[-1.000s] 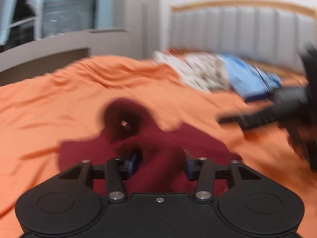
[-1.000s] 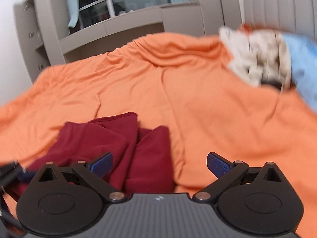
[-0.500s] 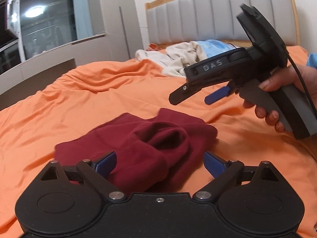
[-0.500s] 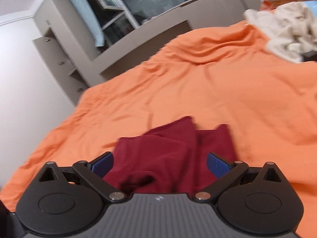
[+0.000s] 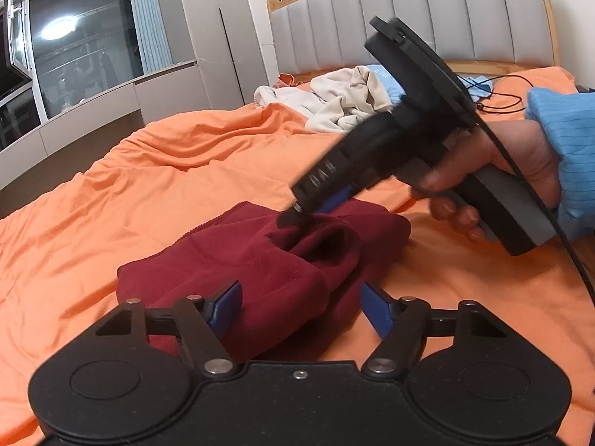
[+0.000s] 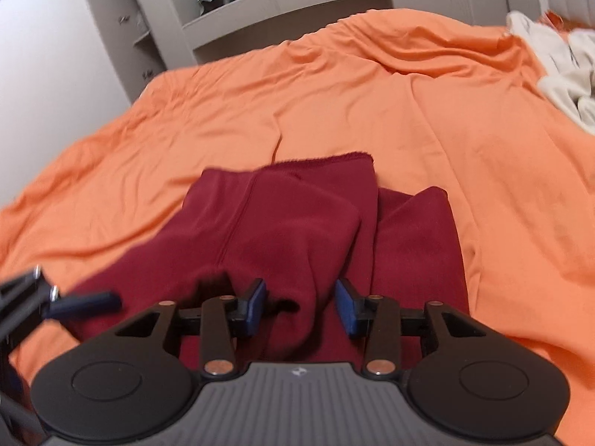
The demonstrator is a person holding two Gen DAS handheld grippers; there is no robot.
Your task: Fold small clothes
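A dark red fleece garment [image 5: 260,260] lies crumpled on the near middle of an orange bed cover [image 5: 148,171], partly folded, with 1 raised fold standing up as a hollow loop toward its right side. In the right wrist view the same dark red fleece garment [image 6: 282,230] shows 2 lobes side by side, its far hem straight across. The left gripper [image 5: 301,306] sits low at the garment's near edge; its blue pads [image 5: 223,304] stand apart and are closing, with a bunch of the cloth between them, not yet pressed by both pads. The right gripper [image 6: 301,306] reaches down onto the raised fold from the right; its jaws are narrowing around a hanging ridge of the cloth, and gaps remain beside both pads. In the left wrist view the right gripper [image 5: 297,215] has its tips at the loop, carried by a hand [image 5: 502,171] in a light blue sleeve [image 5: 569,148]. Far right on the cover lies a heap of cream clothes [image 5: 334,104]; a grey padded headboard [image 5: 409,11] stands behind.
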